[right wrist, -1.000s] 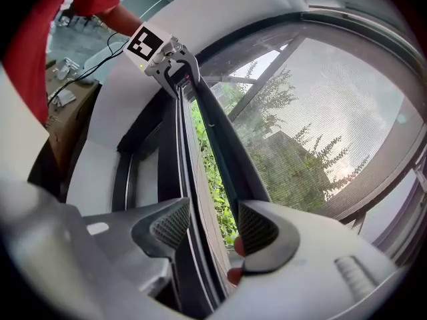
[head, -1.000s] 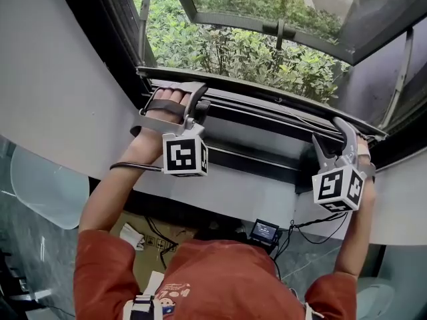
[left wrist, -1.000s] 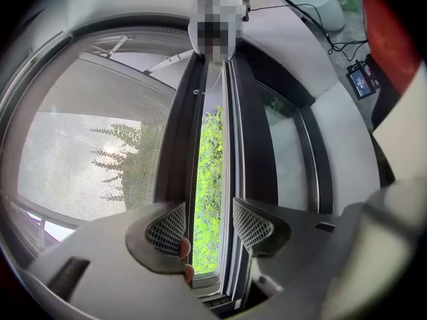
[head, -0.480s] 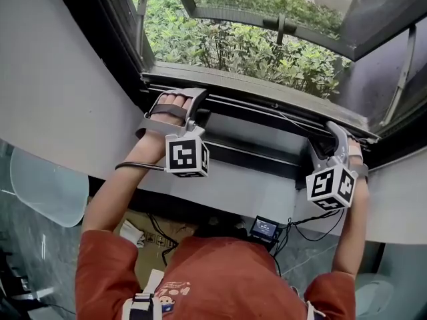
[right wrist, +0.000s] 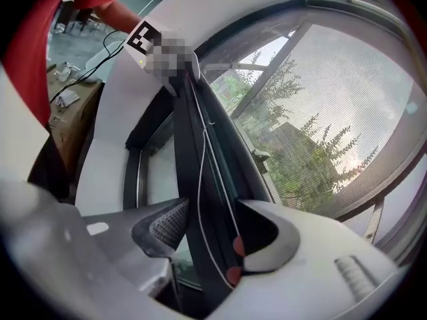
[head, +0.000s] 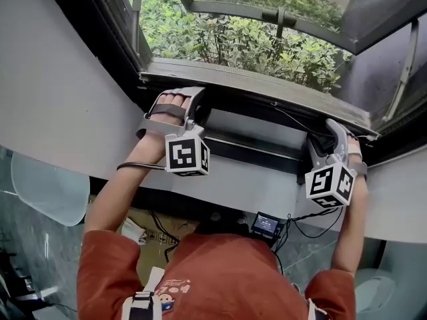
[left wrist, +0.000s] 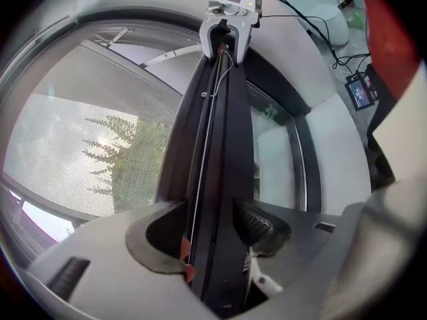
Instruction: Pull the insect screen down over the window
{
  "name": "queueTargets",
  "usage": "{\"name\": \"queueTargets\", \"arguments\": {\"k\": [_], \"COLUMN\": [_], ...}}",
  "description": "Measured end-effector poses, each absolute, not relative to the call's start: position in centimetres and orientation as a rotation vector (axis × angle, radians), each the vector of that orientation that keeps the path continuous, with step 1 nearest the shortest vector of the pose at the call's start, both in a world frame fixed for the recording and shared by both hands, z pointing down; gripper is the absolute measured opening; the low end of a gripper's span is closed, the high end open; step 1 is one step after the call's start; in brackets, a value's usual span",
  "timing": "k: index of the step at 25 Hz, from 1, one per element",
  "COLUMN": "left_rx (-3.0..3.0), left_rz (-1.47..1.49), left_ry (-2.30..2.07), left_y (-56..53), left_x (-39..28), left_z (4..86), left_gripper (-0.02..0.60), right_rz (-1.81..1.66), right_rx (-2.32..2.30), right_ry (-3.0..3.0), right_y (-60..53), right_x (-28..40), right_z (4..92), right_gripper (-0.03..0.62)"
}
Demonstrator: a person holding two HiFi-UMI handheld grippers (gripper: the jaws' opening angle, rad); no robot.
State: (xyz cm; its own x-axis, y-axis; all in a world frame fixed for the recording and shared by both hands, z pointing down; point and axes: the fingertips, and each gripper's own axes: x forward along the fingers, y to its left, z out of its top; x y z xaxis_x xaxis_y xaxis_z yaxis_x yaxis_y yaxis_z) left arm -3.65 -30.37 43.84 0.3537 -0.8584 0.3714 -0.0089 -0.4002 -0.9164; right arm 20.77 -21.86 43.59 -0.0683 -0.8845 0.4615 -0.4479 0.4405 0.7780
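While our left tongs (left wrist: 217, 242) and right tongs (right wrist: 203, 240) each pinch the screen's black pull bar (left wrist: 227, 145), we judge an even, level downward pull best, lest the mesh (left wrist: 80, 145) skew.

bar (left wrist: 217, 145): along the window's (head: 280, 19) lower edge, between each gripper's jaws
left gripper (head: 198, 109): at the bar's left end
right gripper (head: 325, 139): at the bar's right end
mesh (left wrist: 80, 145): above the bar
plants (head: 233, 45): outside, behind the mesh
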Motion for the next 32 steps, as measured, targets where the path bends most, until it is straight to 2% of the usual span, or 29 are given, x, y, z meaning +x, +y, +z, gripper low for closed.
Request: {"name": "queueTargets", "arguments": {"k": [32], "left_rx": [-1.650], "left_rz": [-1.173], "left_ry": [0.782], "left_y": [-30.29], "left_x": [-3.84], "left_z": [44.38], "left_gripper": [0.216], "right_rz": [-0.546], "right_rx": [1.322], "right_ry": [-1.719], "right_y": [-21.75], "right_x": [20.36], "right_z": [43.77], "right_gripper": [0.222]}}
